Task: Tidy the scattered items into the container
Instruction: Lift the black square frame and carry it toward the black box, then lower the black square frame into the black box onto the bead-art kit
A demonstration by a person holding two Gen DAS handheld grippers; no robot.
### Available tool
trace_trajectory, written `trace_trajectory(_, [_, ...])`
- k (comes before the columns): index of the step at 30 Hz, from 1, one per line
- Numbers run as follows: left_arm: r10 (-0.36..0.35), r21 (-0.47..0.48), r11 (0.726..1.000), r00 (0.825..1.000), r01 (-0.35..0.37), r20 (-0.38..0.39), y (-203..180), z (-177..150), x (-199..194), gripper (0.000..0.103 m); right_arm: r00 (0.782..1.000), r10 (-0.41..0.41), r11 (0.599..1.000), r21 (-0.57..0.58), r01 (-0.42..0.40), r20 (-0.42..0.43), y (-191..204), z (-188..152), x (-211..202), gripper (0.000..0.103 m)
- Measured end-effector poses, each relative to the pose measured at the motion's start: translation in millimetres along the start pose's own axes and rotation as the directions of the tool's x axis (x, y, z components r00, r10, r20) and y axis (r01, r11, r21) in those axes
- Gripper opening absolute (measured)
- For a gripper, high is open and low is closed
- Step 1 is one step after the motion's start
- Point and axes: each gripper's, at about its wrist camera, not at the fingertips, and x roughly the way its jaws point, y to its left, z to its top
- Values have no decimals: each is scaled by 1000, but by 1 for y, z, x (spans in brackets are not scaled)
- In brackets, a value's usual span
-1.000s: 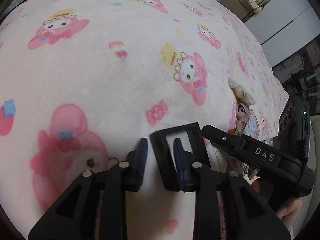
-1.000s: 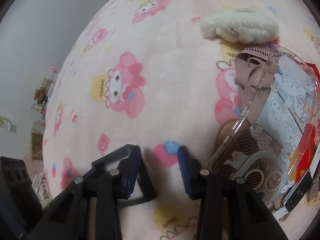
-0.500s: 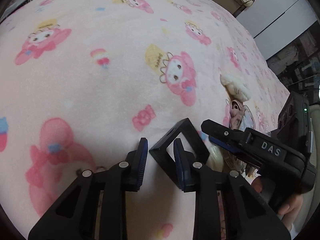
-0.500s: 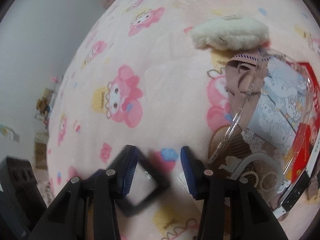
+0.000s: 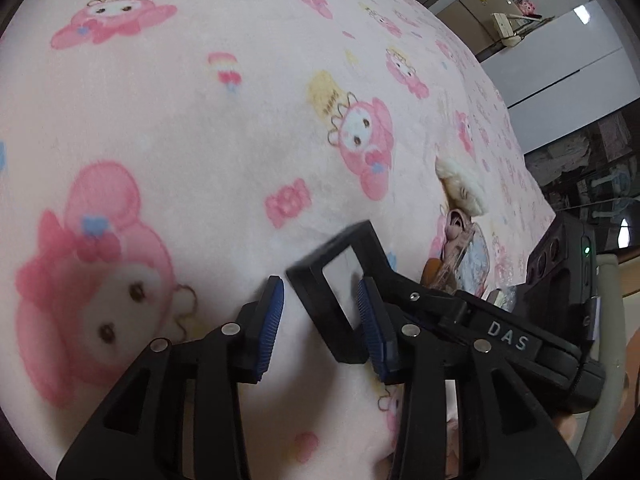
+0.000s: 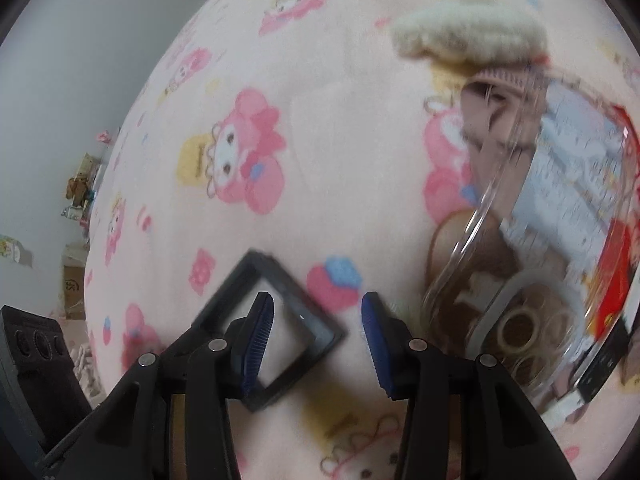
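While the pink cartoon-print fleece blanket (image 5: 192, 152) fills both views, the small black square frame (image 6: 276, 320) is blurry. It sits by the left gripper (image 5: 320, 320), whose jaws have just been opening. It is partly hidden behind the right gripper (image 6: 316, 344), whose jaws stand apart, not pinching it. On the right, the clear plastic container (image 6: 500, 216) holds a brown comb, tape rolls and cards, all smeared. A fluffy cream plush thing (image 6: 468, 28) lies beside it.

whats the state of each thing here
clear container: holds several items
black frame: outside clear container, ungripped
fluffy cream item: on blanket, beside clear container
left gripper: open, jaws just opened, black frame edge between
right gripper: open, jaws just widened, black frame corner between
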Motion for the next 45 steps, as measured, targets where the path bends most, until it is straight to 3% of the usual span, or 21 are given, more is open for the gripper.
trace_trajectory(2, [25, 26, 999, 1000, -25, 7, -3, -3, 5, 31, 999, 1, 1000, -14, -1, -34, 3, -2, 6, 38])
trace_trajectory(6, [31, 46, 998, 999, -31, 5, -8, -6, 0, 30, 998, 17, 1000, -12, -18, -61, 3, 0, 10, 38])
trace_trajectory(11, [24, 75, 997, 998, -28, 52, -22, -9, -29, 30, 990, 132, 991, -14, -133, -43, 4, -3, -4, 37])
trace_trajectory(16, [-1, 148, 989, 996, -13, 91, -47, -19, -61, 30, 973, 231, 973, -25, -231, 23, 4, -7, -33, 36])
trace_trajectory(19, [-6, 239, 971, 991, -25, 130, -76, -28, -80, 30, 966, 245, 968, -79, -239, 84, 10, -14, -61, 36])
trace_trajectory(23, [-90, 327, 944, 986, 40, 138, -122, -42, -96, 30, 954, 251, 965, -113, -235, 163, -6, -31, -112, 36])
trace_trajectory(29, [-224, 425, 889, 971, 169, 81, -206, -76, -90, 30, 926, 164, 986, -86, -143, 339, -55, -53, -203, 36])
trace_trajectory(32, [-283, 489, 841, 959, 233, 30, -252, -98, -78, 30, 907, 112, 994, -42, -104, 406, -87, -66, -240, 35])
trace_trajectory(37, [-344, 571, 759, 937, 311, -53, -327, -140, -56, 29, 893, 9, 1000, -11, -4, 450, -143, -95, -293, 35])
trace_trajectory(45, [-360, 620, 678, 914, 394, -187, -411, -191, -2, 30, 878, -89, 996, 66, 66, 471, -246, -122, -359, 35])
